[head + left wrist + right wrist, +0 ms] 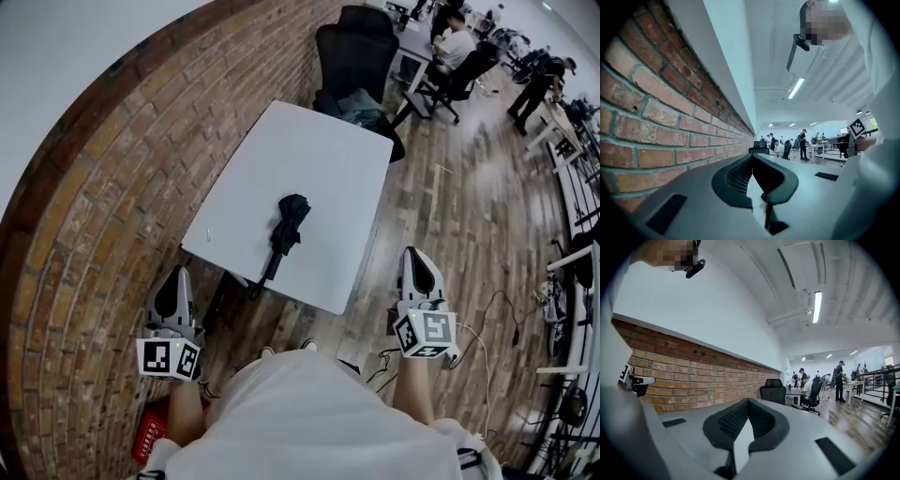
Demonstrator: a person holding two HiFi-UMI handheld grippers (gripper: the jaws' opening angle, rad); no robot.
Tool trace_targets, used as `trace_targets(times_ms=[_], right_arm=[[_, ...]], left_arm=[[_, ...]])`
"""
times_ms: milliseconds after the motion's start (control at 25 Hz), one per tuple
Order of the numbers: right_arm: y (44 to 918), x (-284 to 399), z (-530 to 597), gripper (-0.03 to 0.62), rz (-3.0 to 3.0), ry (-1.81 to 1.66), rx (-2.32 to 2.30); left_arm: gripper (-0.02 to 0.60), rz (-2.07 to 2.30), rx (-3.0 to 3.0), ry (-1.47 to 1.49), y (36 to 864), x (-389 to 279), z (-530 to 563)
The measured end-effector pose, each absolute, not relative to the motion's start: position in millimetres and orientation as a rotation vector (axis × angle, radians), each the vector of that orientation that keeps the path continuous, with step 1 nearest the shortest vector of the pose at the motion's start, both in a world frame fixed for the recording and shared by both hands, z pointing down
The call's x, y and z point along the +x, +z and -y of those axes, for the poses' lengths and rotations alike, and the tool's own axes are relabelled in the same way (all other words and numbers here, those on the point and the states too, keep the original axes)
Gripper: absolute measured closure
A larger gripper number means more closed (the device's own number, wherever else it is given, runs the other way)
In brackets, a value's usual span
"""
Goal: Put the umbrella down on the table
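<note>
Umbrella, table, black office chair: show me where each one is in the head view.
umbrella (289, 223), head view, folded canopy.
table (309, 150), head view, bare white top.
black office chair (356, 42), head view, backrest.

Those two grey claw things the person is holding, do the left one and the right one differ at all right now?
The left gripper is close to the brick wall; the right gripper is over open wooden floor. The left gripper stops short of the table's near corner; the right gripper reaches slightly past its corner. Shared: both shut, empty, pointing level, neither touching the umbrella on the table.
</note>
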State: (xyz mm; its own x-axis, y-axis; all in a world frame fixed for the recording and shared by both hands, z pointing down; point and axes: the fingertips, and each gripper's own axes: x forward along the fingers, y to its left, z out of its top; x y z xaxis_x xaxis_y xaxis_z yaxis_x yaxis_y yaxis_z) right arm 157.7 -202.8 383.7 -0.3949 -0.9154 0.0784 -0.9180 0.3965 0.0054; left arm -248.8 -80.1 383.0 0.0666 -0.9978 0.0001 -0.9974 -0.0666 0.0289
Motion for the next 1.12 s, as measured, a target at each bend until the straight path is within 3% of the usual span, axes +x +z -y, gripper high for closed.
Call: trace_targets(times_ms=[760, 1120], right_arm=[[395, 142, 184, 0.576, 2.563, 0.101, 1.662], [393, 102, 160, 0.576, 2.59, 0.041, 1.508]], left_arm=[[0.558, 2.167, 2.303, -0.079, 358, -258, 68], [0.558, 2.066, 2.346, -0.092, 366, -243, 61]])
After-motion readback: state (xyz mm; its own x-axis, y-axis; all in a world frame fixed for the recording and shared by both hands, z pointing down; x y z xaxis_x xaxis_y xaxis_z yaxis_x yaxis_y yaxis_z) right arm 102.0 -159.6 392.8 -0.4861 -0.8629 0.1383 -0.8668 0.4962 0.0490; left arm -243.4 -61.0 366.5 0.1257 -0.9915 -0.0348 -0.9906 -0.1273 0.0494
